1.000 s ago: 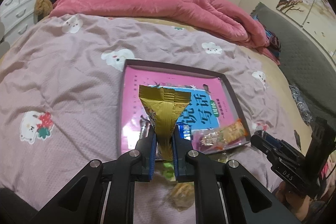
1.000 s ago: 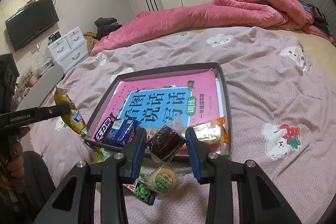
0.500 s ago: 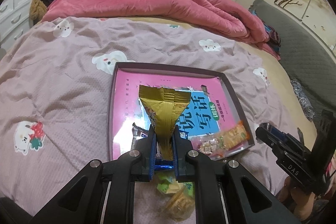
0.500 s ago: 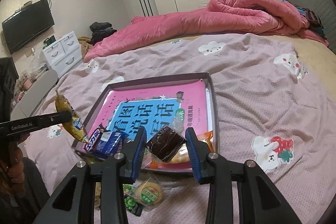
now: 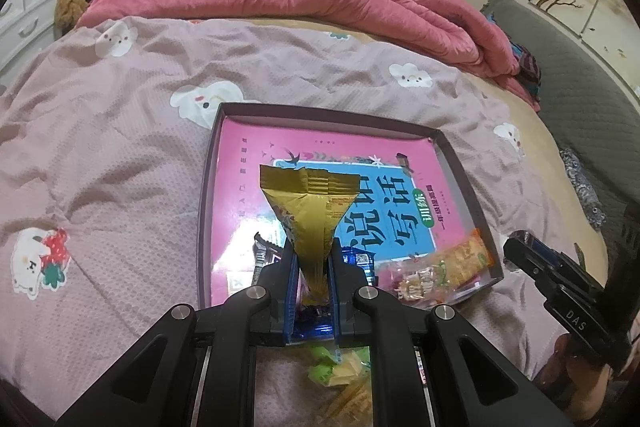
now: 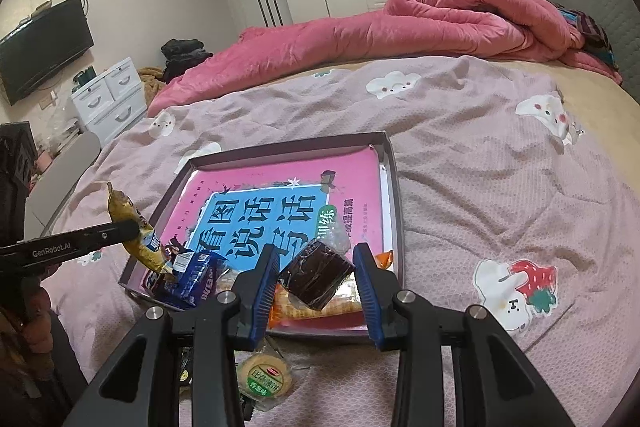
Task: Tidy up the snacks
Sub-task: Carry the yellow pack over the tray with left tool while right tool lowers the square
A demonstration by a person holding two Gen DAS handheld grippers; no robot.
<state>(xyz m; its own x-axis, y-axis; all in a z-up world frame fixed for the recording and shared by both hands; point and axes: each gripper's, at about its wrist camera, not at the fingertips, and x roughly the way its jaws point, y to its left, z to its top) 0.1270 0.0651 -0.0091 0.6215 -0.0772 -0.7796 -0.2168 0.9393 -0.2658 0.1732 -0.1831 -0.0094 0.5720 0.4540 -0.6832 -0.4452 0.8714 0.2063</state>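
My left gripper [image 5: 312, 267] pinches a gold packet [image 5: 310, 211] over the tray's [image 5: 206, 187] near left corner; my right gripper [image 6: 316, 275] squeezes a brown snack [image 6: 318, 273] above the tray's near edge.

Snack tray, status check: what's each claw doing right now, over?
Left gripper shut on gold packet, above tray. Right gripper holds dark brown snack. Loose snacks outside near edge.

Dim warm indoor light, soft shadows, strong fisheye bending, dark vignetted corners.
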